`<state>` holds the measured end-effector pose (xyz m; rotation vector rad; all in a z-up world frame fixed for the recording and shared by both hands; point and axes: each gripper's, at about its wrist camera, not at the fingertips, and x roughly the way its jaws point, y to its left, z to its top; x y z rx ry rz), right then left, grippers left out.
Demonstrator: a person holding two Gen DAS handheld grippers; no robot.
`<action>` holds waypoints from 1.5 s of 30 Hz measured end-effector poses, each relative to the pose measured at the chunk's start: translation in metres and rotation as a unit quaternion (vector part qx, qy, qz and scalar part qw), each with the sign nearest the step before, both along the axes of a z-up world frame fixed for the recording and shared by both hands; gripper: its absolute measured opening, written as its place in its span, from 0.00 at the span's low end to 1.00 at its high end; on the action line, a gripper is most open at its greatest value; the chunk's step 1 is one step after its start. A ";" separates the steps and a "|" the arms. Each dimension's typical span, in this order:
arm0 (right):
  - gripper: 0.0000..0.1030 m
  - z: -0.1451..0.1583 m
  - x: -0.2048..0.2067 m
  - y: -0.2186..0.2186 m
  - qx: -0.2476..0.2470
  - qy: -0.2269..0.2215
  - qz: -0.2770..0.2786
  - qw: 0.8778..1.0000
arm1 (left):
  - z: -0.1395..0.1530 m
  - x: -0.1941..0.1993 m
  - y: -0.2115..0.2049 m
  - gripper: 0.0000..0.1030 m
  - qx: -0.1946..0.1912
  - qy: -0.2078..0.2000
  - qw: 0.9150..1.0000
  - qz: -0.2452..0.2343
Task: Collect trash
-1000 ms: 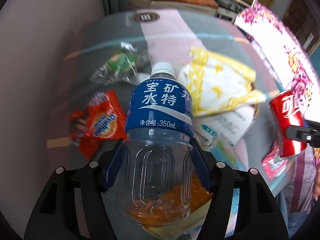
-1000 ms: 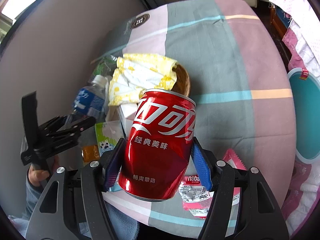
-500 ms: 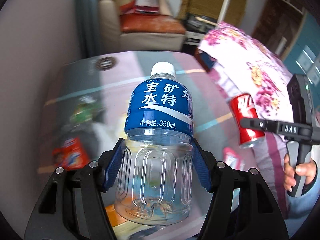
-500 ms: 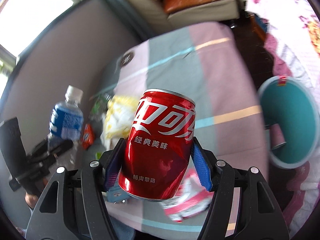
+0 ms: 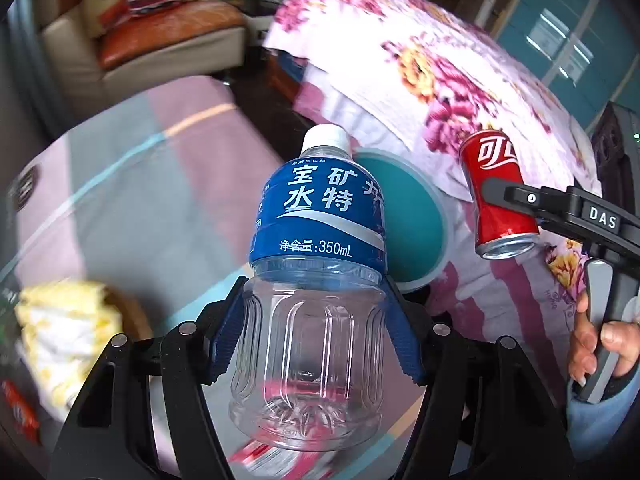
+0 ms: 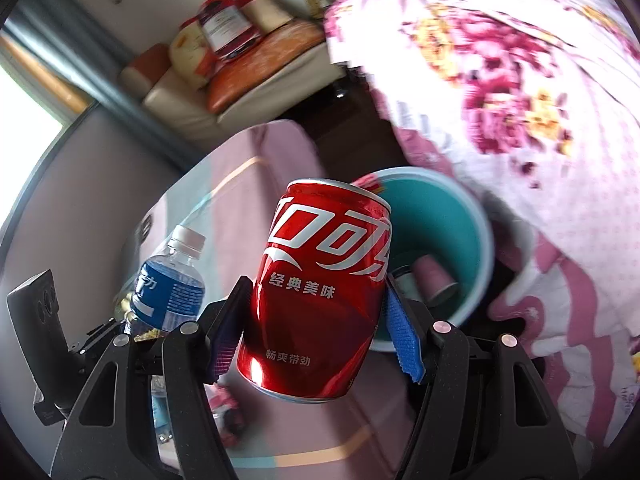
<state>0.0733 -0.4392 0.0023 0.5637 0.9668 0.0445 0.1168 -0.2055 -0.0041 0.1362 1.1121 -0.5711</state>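
The left tool [image 5: 314, 334] is pointing steeply downward, its blue pads pinching the clear ribbed lower body of an empty water bottle [image 5: 316, 280] from both sides. The bottle is standing upright between the fingers, white cap at the top and blue label facing the camera, held in the air above the striped desk [image 5: 132, 208].

The right tool [image 6: 316, 330] is also tilting downward, its blue pads pressing on the lower flanks of a red cola can [image 6: 320, 292]. The can is leaning slightly, rim up, and is likewise held clear of the desk. In the left wrist view the person's right hand [image 5: 600, 344] is wrapping around the grey handle of this tool, thumb and fingers curled about it, with a light blue sleeve [image 5: 596, 424] showing below; the can is sticking out from the tool toward the left of that view.

Just beyond both held items, a teal bin [image 6: 476, 240] is sitting on the floor beside the desk edge, its mouth open upward. Inside it a pink paper cup [image 6: 434, 280] is lying on its side. A yellow and white cloth [image 5: 64, 332] is lying on the desk at the left. Farther off, a flowered bedspread [image 5: 440, 80] is draping behind the bin, and a cream sofa [image 5: 132, 52] with an orange cushion is standing at the far wall.
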 end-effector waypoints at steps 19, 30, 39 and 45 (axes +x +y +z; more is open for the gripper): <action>0.60 -0.047 0.008 -0.052 0.025 0.030 -0.035 0.999 | -0.067 0.025 -0.089 0.66 0.056 0.061 0.996 -0.043; 0.60 -0.050 0.014 -0.047 0.020 0.037 -0.026 0.999 | -0.053 0.022 -0.084 0.83 0.044 0.039 0.998 -0.033; 0.60 -0.043 0.018 -0.045 0.007 0.036 -0.024 0.999 | -0.026 0.029 -0.060 0.87 0.001 0.011 1.000 0.000; 0.60 -0.042 0.023 -0.036 -0.004 0.042 -0.018 0.999 | -0.026 0.028 -0.044 0.87 -0.008 0.019 1.000 0.013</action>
